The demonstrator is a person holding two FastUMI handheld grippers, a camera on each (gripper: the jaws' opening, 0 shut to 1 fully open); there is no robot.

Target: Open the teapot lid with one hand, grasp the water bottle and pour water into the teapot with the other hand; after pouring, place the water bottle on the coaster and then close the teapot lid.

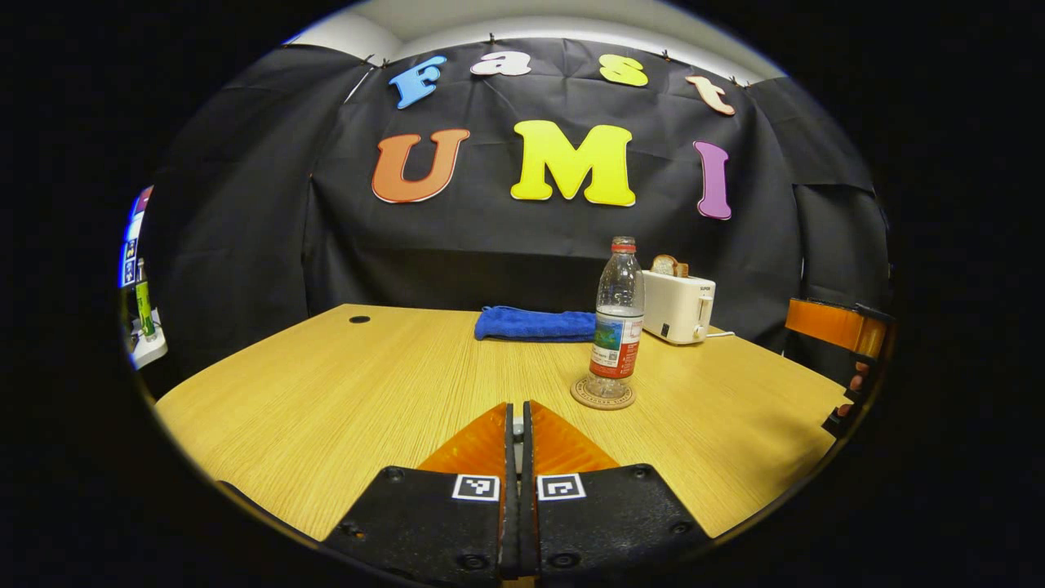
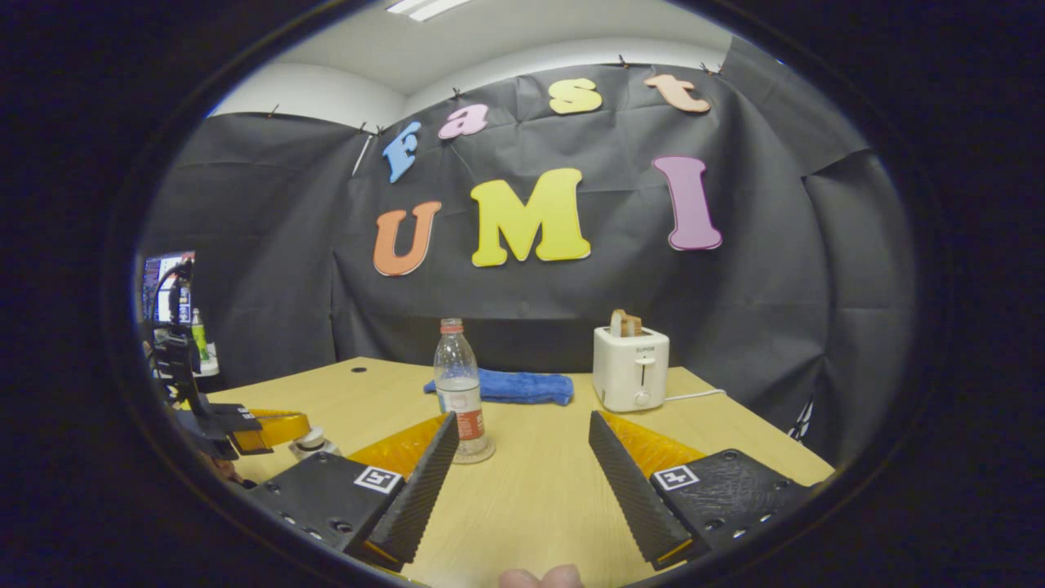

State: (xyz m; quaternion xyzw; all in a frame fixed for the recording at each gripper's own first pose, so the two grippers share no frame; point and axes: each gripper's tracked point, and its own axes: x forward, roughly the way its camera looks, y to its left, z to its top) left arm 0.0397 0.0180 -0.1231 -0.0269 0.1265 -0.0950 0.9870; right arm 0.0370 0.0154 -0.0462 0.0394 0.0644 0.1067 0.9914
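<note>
On the wooden table the water bottle stands on its coaster. Our right gripper gapes released, our left gripper is clenched on nothing. We judge closing the teapot lid remains. Blue towel and toaster sit clear behind.

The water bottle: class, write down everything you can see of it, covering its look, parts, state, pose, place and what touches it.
The water bottle is clear, ribbed plastic with a red cap screwed on and a label that is mostly red around its lower half. It looks mostly empty, with some water low down. It stands upright on a round coaster on the wooden table, in front of a folded blue cloth and a white toaster. Neither claw touches it.
</note>
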